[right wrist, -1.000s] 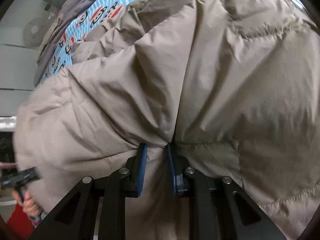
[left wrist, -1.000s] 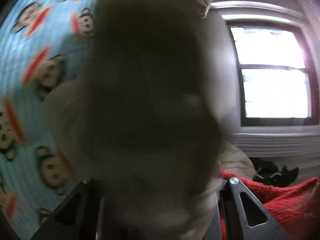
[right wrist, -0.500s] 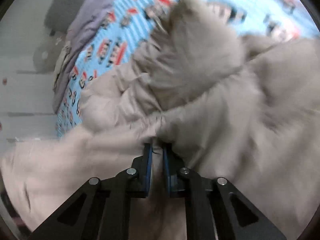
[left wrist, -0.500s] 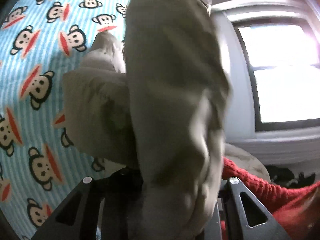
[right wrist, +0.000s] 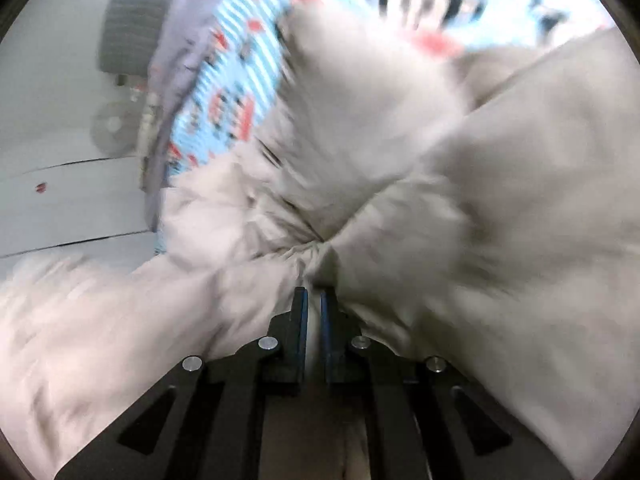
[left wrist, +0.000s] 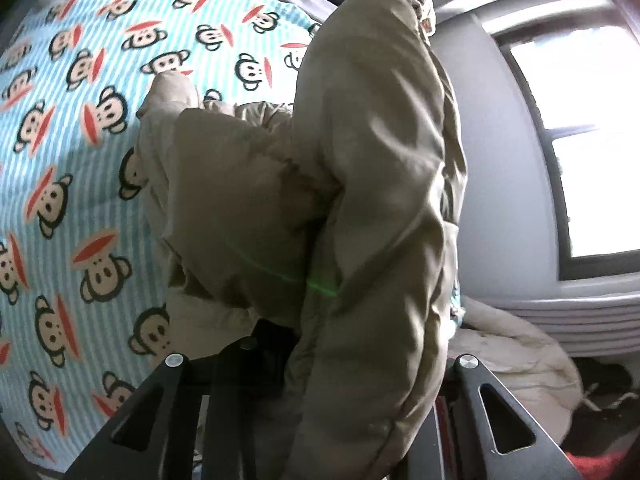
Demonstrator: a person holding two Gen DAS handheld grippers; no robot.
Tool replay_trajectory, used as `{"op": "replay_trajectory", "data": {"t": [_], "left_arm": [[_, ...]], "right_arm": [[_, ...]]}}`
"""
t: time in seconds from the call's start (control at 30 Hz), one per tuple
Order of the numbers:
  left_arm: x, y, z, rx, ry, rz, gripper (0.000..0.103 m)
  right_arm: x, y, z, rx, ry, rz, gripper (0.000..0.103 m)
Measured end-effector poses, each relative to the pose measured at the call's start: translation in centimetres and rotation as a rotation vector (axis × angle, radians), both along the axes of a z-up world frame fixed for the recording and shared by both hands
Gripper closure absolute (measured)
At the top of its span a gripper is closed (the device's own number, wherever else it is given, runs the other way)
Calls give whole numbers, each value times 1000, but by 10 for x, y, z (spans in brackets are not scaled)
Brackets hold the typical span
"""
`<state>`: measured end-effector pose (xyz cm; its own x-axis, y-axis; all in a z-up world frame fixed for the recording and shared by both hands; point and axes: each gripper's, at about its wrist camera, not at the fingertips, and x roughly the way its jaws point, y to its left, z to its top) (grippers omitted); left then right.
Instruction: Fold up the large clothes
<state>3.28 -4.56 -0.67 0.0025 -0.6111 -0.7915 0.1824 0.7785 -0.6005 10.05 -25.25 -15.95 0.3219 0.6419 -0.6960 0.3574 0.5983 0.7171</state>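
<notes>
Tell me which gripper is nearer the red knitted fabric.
Left. The left gripper, draped by the beige puffer jacket, has the red knitted fabric beside its right finger. The right gripper pinches the jacket; no red shows in its view.

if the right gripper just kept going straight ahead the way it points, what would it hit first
The padded beige jacket. The right gripper is already shut on a bunched fold of it, and more jacket fills the view just ahead. The monkey-print bedsheet probably lies behind that, though blur makes depth hard to judge.

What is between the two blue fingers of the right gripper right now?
A pinched fold of the beige puffer jacket sits between the right gripper fingers, seen in the right wrist view.
</notes>
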Motion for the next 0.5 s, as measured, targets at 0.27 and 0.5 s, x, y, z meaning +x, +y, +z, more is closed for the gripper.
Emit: {"op": "replay_trajectory", "data": {"t": [0.27,0.5], "left_arm": [[-12,-100,-16,96,-53,-115,70],[-11,-166,-51,28,-52,-239,46]], "right_arm": [[-116,-83,35,-166,-11,-138,93],[-191,-121,40,-199,-4,-201,93]]}}
